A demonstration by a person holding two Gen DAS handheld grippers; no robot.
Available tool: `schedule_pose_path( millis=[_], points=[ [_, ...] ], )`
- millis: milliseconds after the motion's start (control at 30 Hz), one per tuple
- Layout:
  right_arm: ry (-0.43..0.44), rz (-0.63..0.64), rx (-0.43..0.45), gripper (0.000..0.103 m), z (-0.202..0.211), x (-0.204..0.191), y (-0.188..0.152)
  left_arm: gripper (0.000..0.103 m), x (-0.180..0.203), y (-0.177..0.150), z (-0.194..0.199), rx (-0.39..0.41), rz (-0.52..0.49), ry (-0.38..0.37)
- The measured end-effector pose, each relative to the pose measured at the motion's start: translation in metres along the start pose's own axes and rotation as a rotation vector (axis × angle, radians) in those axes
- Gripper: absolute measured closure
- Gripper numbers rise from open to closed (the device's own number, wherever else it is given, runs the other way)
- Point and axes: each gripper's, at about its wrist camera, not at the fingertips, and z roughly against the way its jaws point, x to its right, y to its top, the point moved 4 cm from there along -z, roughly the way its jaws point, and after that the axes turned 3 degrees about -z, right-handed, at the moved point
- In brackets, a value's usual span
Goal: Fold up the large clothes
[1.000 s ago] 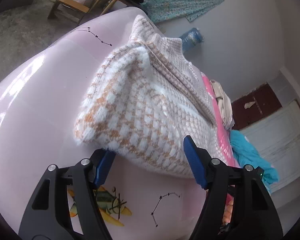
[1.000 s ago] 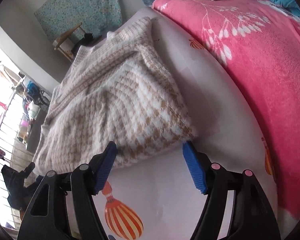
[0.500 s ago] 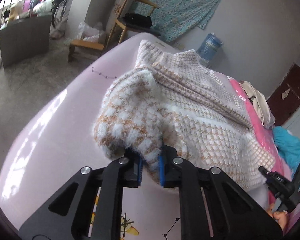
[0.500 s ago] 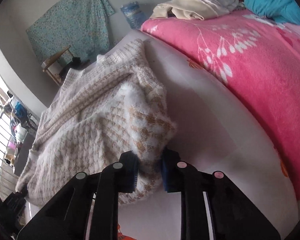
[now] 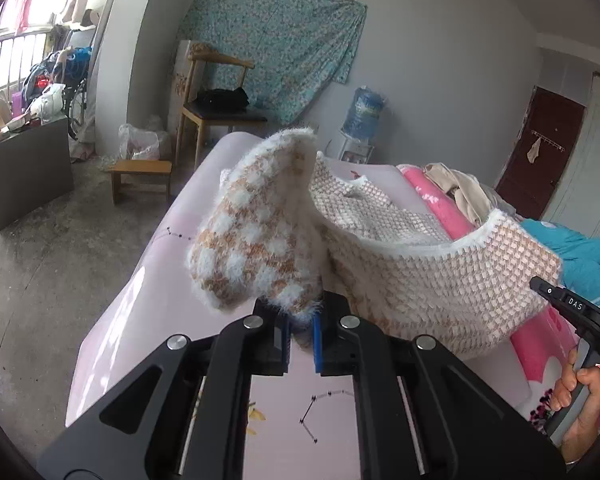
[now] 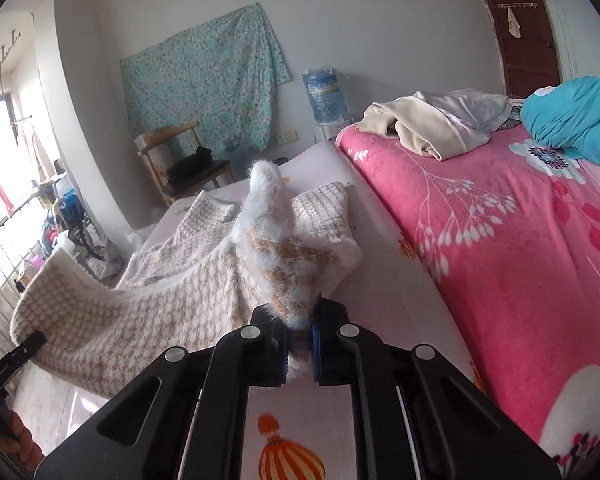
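A fuzzy white-and-tan checked sweater (image 5: pixel 440 280) lies on a pale pink sheet (image 5: pixel 140 300), with its near edge lifted off the bed. My left gripper (image 5: pixel 302 332) is shut on the sweater's near left corner, which bunches up above the blue pads. My right gripper (image 6: pixel 300 340) is shut on the near right corner of the sweater (image 6: pixel 148 312). The hem sags between the two grips. In the left wrist view the right gripper's handle and the hand holding it (image 5: pixel 580 392) show at the right edge. The sweater's far end still rests on the bed.
A pink flowered blanket (image 6: pixel 500 240) covers the bed to the right, with beige clothes (image 6: pixel 428 128) and a teal garment (image 6: pixel 580 120) on it. A wooden chair (image 5: pixel 212 108), a low stool (image 5: pixel 140 172) and a water jug (image 5: pixel 364 112) stand beyond the bed's far end.
Both grippers went from open around the sweater's near corners to shut on them. They then rose, lifting the near edge off the sheet.
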Motion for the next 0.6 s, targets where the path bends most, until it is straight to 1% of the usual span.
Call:
schedule_pose_path(
  millis=[33,100,133,200,233,267,300,333,367,400,433,467,500,533,600],
  points=[
    [0.011,-0.011,-0.027,0.095,0.002,0.003,-0.006,0.095,-0.004,-0.005,0.003,-0.026,0.010,0.000],
    [0.041,-0.045,-0.114,0.093,-0.005,0.014,-0.022,0.093,-0.018,-0.020,0.000,-0.106,0.054,-0.011],
    [0.054,-0.062,-0.154,0.091,-0.011,0.020,-0.030,0.087,-0.025,-0.029,-0.003,-0.145,0.081,-0.022],
    [0.102,-0.149,-0.249,0.083,-0.027,0.038,-0.045,0.084,-0.041,-0.049,-0.015,-0.244,0.141,-0.040],
    [0.122,-0.214,-0.310,0.076,-0.038,0.051,-0.052,0.082,-0.049,-0.058,-0.020,-0.275,0.167,-0.025],
    [0.125,-0.267,-0.350,0.070,-0.046,0.063,-0.056,0.079,-0.059,-0.064,-0.022,-0.295,0.194,-0.007],
    [0.117,-0.322,-0.389,0.068,-0.052,0.077,-0.059,0.073,-0.068,-0.069,-0.022,-0.307,0.213,0.003],
    [0.121,-0.359,-0.406,0.066,-0.053,0.086,-0.059,0.072,-0.076,-0.072,-0.020,-0.309,0.234,-0.002],
    [0.141,-0.399,-0.409,0.062,-0.051,0.096,-0.058,0.072,-0.084,-0.072,-0.017,-0.303,0.264,-0.019],
    [0.136,-0.420,-0.397,0.059,-0.047,0.103,-0.054,0.072,-0.090,-0.071,-0.012,-0.289,0.284,-0.024],
    [0.108,-0.415,-0.375,0.054,-0.040,0.108,-0.049,0.072,-0.095,-0.069,-0.007,-0.275,0.281,-0.006],
    [0.069,-0.398,-0.341,0.049,-0.033,0.113,-0.041,0.069,-0.099,-0.065,-0.001,-0.249,0.255,0.051],
    [0.037,-0.380,-0.302,0.047,-0.024,0.116,-0.033,0.063,-0.102,-0.062,0.003,-0.224,0.228,0.101],
    [0.017,-0.369,-0.268,0.046,-0.018,0.119,-0.025,0.063,-0.105,-0.057,0.008,-0.199,0.211,0.137],
    [-0.009,-0.332,-0.217,0.046,-0.009,0.117,-0.013,0.063,-0.109,-0.046,0.013,-0.164,0.212,0.149]
  ],
)
